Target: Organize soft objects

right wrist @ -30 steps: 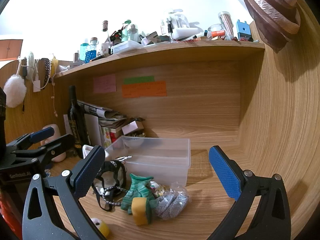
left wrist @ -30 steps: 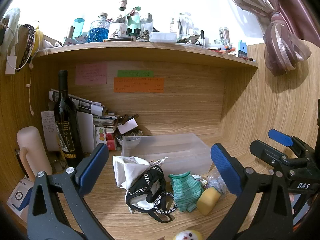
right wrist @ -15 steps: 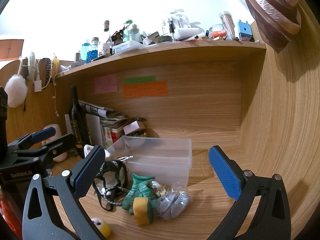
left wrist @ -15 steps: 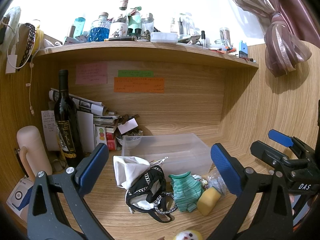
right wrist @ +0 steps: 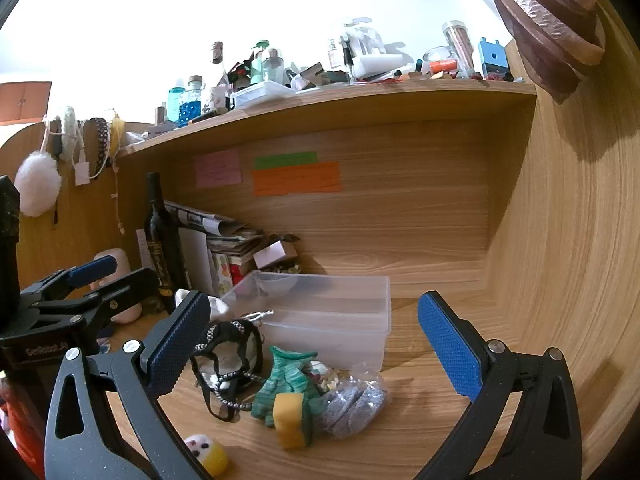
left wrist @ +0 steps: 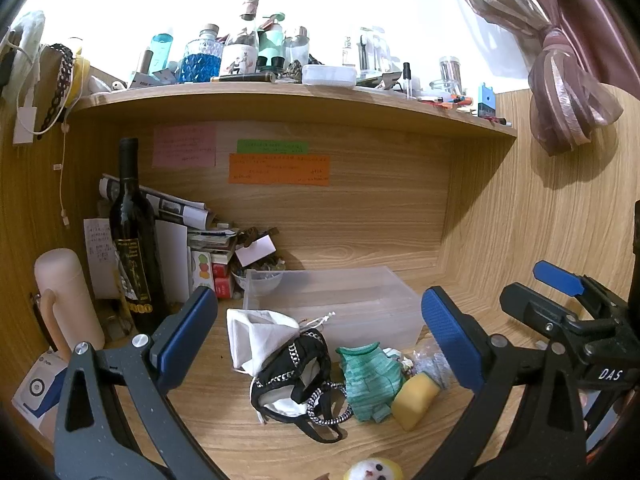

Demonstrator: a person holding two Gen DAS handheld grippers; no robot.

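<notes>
Both tools were up off the desk, and neither had anything in its grip. The left gripper point(left wrist: 320, 336) hung with its blue pads spread wide, nothing between them, framing the heap of soft things on the wooden desk point(left wrist: 240, 432). The right gripper point(right wrist: 312, 344) was just as wide apart and just as empty, hovering over the same heap from the other side.

And what a heap it was. A clear plastic bin point(left wrist: 340, 304) sat at the back, open at the top, and the soft things lay in front of it. On the left a white cloth bag point(left wrist: 256, 332) rested just beside the bin's front wall. A black strappy garment point(left wrist: 296, 380) with chain-patterned trim lay against the bag. Right of that sat a green knitted piece point(left wrist: 368, 376), touching a yellow sponge point(left wrist: 414, 398). From the right wrist view the sponge point(right wrist: 290, 420) showed a green scouring back, and a plastic bag of grey scrubbers point(right wrist: 352, 400) lay just beside it. Nearest the cameras, a small yellow-and-white plush point(right wrist: 206, 454) sat apart from the pile.

A dark wine bottle point(left wrist: 132, 232) stood upright at the left, beside stacked papers point(left wrist: 176, 216).
</notes>
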